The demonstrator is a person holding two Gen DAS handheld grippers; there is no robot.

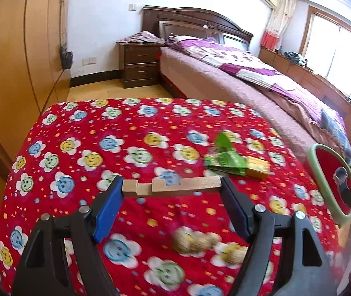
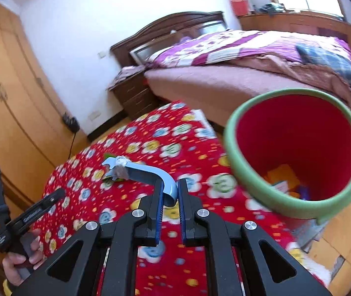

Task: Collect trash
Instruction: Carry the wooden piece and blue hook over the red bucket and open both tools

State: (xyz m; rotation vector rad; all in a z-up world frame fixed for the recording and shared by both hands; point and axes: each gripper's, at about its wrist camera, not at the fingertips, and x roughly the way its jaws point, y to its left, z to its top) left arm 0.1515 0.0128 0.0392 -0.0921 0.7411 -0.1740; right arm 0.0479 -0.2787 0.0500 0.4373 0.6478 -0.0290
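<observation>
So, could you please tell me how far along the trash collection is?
Some bits already lie in the red bin. In hand: the right gripper is shut on a blue plastic piece, and the left gripper holds a wooden strip. Left on the table: green wrappers, a yellow box and nutshells.

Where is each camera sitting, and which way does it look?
Left wrist: on the left gripper, looking down past a wooden piece held between its fingers, over the red cloth toward the bed.
Right wrist: on the right gripper, shut on a blue plastic piece, facing the bin; a hand shows.
Both see cloth, bed, bin.
</observation>
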